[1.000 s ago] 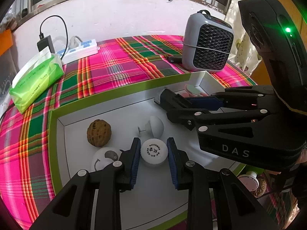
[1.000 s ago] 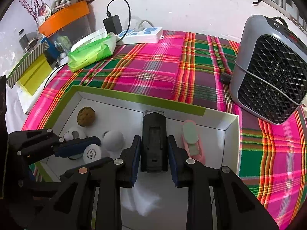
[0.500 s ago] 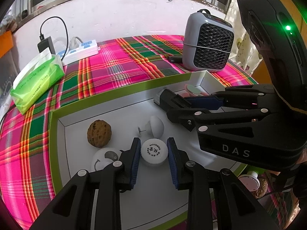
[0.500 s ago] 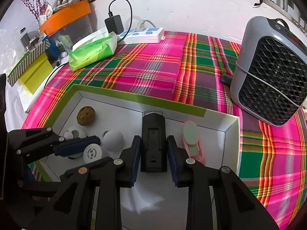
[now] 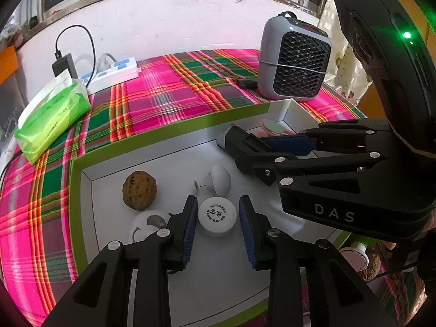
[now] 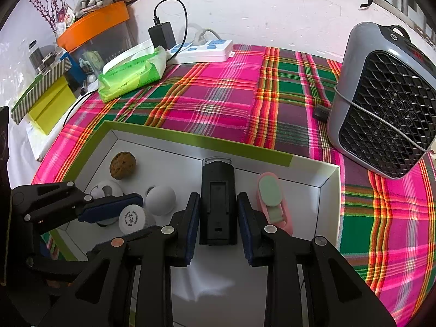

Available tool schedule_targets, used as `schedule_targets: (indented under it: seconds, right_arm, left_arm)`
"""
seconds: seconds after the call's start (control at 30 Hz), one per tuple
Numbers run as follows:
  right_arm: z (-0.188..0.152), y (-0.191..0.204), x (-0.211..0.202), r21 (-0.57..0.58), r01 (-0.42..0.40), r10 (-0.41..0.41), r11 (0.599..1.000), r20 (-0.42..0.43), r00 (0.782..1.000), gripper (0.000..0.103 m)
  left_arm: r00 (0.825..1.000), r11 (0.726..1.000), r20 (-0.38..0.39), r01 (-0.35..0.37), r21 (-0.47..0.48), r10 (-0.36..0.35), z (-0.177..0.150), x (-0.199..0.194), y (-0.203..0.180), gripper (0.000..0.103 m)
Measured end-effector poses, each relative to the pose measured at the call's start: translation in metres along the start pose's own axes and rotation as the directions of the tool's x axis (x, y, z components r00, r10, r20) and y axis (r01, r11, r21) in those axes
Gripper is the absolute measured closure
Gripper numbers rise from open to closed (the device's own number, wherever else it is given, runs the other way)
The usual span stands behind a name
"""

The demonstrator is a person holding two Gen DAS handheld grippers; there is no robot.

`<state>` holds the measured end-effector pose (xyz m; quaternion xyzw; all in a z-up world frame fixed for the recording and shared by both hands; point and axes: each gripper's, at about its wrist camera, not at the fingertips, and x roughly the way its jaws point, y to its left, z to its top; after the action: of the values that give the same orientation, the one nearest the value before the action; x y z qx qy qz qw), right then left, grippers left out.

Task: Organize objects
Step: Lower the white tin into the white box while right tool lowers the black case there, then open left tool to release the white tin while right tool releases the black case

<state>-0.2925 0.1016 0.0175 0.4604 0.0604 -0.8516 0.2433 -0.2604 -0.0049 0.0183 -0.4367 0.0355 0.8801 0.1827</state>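
Straddling a white cap (image 5: 217,216), the left claw (image 5: 217,227) gapes ready; the right claw (image 6: 218,224) brackets a black box (image 6: 217,204), seemingly unclamped.

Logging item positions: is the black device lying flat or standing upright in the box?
Lying flat. The black device rests lengthwise on the floor of the box, its broad face up, between the right gripper's fingers, beside the pink clip.

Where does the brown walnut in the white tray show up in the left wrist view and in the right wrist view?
Left wrist view: the walnut lies left of centre, near the tray's far left corner, up and left of the left gripper.
Right wrist view: the walnut lies at left, in the same corner.
Shared landmark: the grey fan heater on the plaid cloth beyond the tray.
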Motion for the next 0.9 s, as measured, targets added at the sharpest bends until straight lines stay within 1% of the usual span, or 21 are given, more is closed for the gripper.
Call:
schedule_targets:
  seconds: [0.13,0.53,0.67,0.8,0.9]
  right_arm:
    - [0.0,0.0,0.0,0.003,-0.001,0.001,1.0,-0.001,1.0,0.074]
    - [-0.003,0.0,-0.01,0.017,-0.003,0.003,1.0,0.022,1.0,0.074]
    - [-0.006,0.001,-0.016,0.02,0.003,-0.004,1.0,0.034,0.999,0.073]
    - [-0.009,0.001,-0.023,0.034,-0.003,0.002,0.999,0.047,0.999,0.065]
    - [-0.012,0.002,-0.029,0.039,0.001,-0.003,0.999,0.054,0.999,0.065]
  left_arm:
    - [1.0,1.0,0.0,-0.004,-0.002,0.004,0.0,0.0,-0.001,0.07]
    - [1.0,1.0,0.004,-0.009,-0.01,0.01,-0.005,-0.006,0.001,0.069]
    - [1.0,1.0,0.016,-0.016,-0.009,0.016,-0.008,-0.014,-0.001,0.069]
    - [0.999,1.0,0.028,-0.02,-0.013,0.02,-0.012,-0.021,-0.003,0.069]
    - [0.999,0.999,0.035,-0.026,-0.019,0.026,-0.015,-0.027,-0.003,0.069]
